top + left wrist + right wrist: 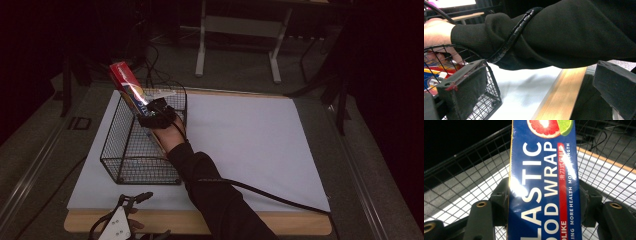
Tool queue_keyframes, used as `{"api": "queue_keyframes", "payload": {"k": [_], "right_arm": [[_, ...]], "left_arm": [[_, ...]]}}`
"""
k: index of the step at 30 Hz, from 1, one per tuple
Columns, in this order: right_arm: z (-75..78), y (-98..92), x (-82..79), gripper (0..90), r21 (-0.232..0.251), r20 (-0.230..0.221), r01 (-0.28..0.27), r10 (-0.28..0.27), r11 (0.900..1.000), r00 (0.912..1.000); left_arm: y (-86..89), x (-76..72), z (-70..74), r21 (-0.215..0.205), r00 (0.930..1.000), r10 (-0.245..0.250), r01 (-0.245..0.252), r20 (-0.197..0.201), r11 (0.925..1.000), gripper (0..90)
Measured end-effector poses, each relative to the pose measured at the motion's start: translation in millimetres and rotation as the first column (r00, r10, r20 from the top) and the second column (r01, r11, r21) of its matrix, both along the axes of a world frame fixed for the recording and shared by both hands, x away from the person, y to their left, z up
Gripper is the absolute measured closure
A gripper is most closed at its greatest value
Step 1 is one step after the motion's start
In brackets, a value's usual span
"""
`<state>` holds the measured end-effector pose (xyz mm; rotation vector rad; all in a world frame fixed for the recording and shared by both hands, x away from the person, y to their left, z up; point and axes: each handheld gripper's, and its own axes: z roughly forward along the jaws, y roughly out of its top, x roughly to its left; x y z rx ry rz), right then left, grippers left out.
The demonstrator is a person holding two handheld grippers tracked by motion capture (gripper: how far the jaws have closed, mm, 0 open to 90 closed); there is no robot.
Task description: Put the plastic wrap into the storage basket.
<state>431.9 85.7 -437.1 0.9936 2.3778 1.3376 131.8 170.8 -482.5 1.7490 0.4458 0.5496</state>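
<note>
Over far end of wire basket [142,150], plastic food wrap box [128,84] held tilted, clamped between right gripper [156,116] jaws. Left gripper [134,201] parked near basket's near wall, jaws spread, nothing held. Box best lowered lengthwise, kept clear of mesh, released once flat.

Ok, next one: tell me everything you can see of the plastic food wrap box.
The plastic food wrap box is a long, narrow carton, glossy as if film-wrapped, mostly blue with a red end, white lettering, a red side stripe and a grapefruit-and-lime picture. It is clamped between the jaws of the right gripper, which press on its two long sides. In the high view it tilts up and to the left over the black wire basket, red end sticking above the rim. Whether it touches the basket cannot be told.
</note>
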Motion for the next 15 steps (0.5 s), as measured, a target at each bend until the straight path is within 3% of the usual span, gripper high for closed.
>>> {"api": "queue_keyframes", "payload": {"k": [8,13,15], "right_arm": [[-3.8,-3.7,2.8,39.4,-0.006,-0.051,0.017,-0.018,1.0,0.9985],[-10.3,-2.5,2.4,38.7,-0.097,-0.071,0.012,-0.019,0.995,0.9973],[-10.1,-3.8,2.4,38.2,-0.112,-0.072,0.013,-0.021,0.994,0.9972]], "left_arm": [[-0.7,0.2,-0.2,0.004,1.0,-0.002,0.002,0.0,1.0,0.0],[-1.2,0.0,-0.5,0.006,1.0,-0.004,0.004,-0.001,1.0,0.0],[-1.4,0.2,-0.6,0.007,1.0,-0.004,0.004,-0.003,1.0,0.0]]}}
